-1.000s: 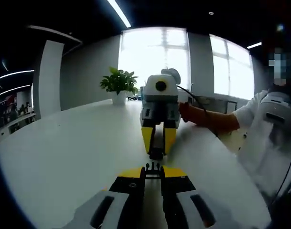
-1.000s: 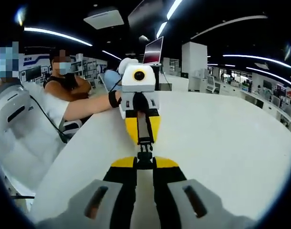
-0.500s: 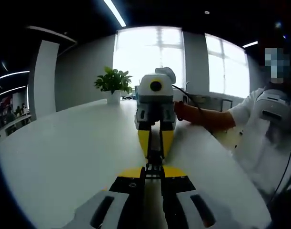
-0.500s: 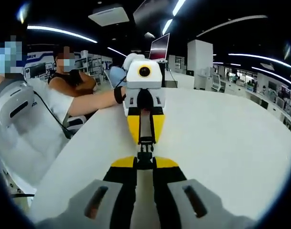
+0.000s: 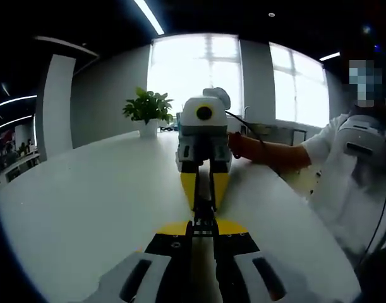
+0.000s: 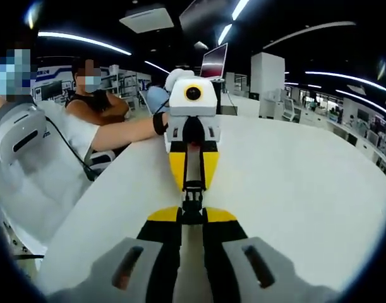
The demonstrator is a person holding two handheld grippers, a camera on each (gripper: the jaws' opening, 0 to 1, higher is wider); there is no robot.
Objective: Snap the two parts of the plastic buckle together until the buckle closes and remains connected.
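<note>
The two grippers face each other tip to tip over the white table [image 5: 85,202]. My left gripper [image 5: 204,226] is shut on one black buckle half [image 5: 204,230]. My right gripper [image 5: 205,201] comes in from ahead, shut on the other black buckle half [image 5: 205,213]. The two halves touch end to end; whether they are latched is hidden between the yellow fingertips [image 5: 221,183]. In the right gripper view the right gripper [image 6: 193,214] holds its black half [image 6: 193,203] against the left gripper [image 6: 193,184].
A potted plant [image 5: 146,107] stands at the table's far end by bright windows. The person's white sleeve [image 5: 350,170] is on the right. A second person [image 6: 95,104] sits at the table's edge, and a monitor [image 6: 217,62] stands behind.
The grippers have moved toward each other. The gap between the two buckle halves has closed and they now touch.
</note>
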